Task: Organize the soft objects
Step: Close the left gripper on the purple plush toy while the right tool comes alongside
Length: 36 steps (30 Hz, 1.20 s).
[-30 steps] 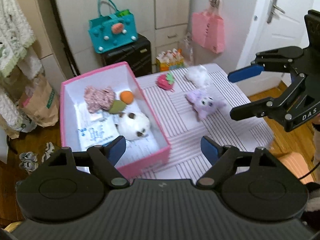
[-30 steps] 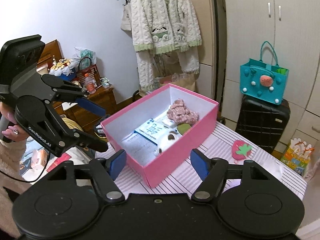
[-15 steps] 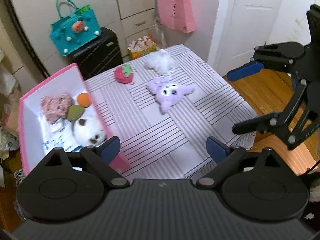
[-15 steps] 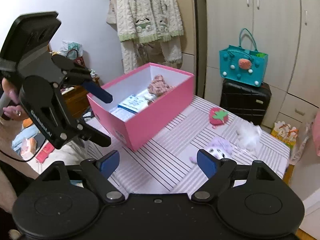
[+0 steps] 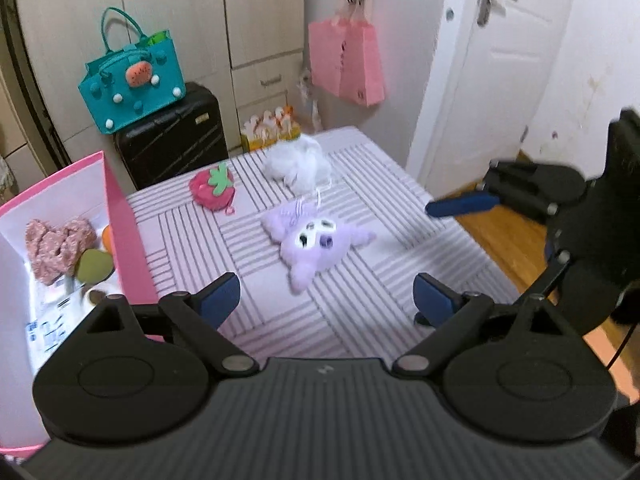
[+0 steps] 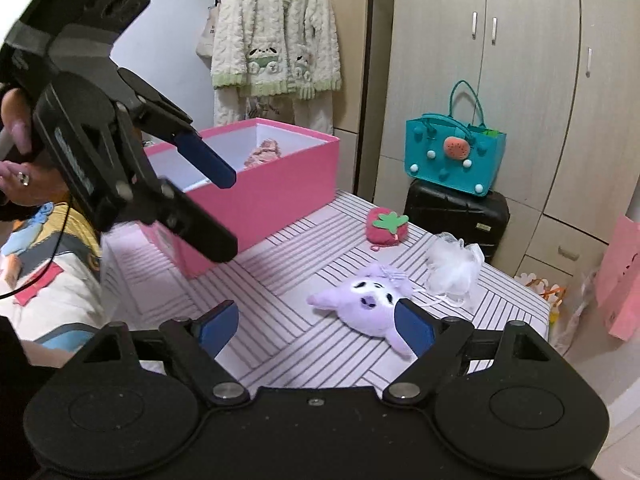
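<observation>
A purple plush (image 5: 316, 242) lies mid-table on the striped cloth; it also shows in the right wrist view (image 6: 366, 304). Behind it lie a red strawberry plush (image 5: 212, 190) (image 6: 387, 227) and a white fluffy puff (image 5: 298, 166) (image 6: 454, 266). A pink box (image 5: 124, 236) (image 6: 260, 204) at the table's left holds several soft items, among them a pink knitted piece (image 5: 58, 248). My left gripper (image 5: 326, 300) is open and empty, just short of the purple plush. My right gripper (image 6: 318, 328) is open and empty, with its right finger over the plush's near edge.
A teal bag (image 5: 132, 80) sits on a black suitcase (image 5: 172, 136) behind the table. A pink paper bag (image 5: 348, 64) hangs on the cupboard. A white door (image 5: 500, 60) and wooden floor (image 5: 508, 240) lie to the right. A cardigan (image 6: 276, 36) hangs behind the box.
Both grippers have swung right from the pink box toward the purple plush and come lower and closer to it. Both stay open and empty.
</observation>
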Tool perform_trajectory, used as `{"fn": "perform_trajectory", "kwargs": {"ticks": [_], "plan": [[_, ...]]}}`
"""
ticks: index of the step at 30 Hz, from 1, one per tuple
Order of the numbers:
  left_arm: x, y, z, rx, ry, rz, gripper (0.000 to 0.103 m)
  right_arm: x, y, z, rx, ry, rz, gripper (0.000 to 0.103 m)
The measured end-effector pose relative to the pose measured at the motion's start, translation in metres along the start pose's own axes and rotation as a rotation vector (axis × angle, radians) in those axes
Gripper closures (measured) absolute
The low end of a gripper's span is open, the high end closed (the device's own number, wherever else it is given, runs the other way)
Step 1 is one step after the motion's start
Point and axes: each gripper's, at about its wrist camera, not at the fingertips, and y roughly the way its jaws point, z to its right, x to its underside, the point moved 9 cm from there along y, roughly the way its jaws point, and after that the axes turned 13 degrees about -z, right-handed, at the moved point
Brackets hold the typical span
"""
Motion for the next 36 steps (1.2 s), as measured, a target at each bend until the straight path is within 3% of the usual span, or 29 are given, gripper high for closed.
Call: {"fn": "perform_trajectory", "kwargs": {"ticks": [8,15,17,19,28,30,32,36], "plan": [[-0.011,0.045,-0.001,0.003,-0.054,0.054,0.010,0.010,0.045,0.037,-0.007,0.086,-0.021,0.015],[-0.019,0.083,-0.015,-0.065,-0.135,0.085,0.014,0.015,0.081,0.059,-0.021,0.107,-0.063,0.015],[-0.021,0.092,-0.020,-0.136,-0.177,0.103,0.014,0.016,0.092,0.060,-0.028,0.102,-0.081,0.015],[-0.021,0.102,-0.019,-0.173,-0.158,0.106,0.015,0.016,0.100,0.061,-0.023,0.095,-0.091,0.015],[-0.017,0.133,-0.030,-0.017,-0.263,0.069,0.035,0.012,0.120,0.066,-0.045,0.095,-0.096,0.016],[-0.016,0.136,-0.027,0.043,-0.270,0.065,0.050,0.012,0.122,0.066,-0.062,0.107,-0.092,0.023],[-0.016,0.138,-0.025,0.087,-0.287,0.064,0.053,0.011,0.124,0.066,-0.081,0.116,-0.087,0.031],[-0.014,0.138,-0.023,0.088,-0.281,0.073,0.054,0.011,0.122,0.061,-0.101,0.092,-0.066,0.037]]}}
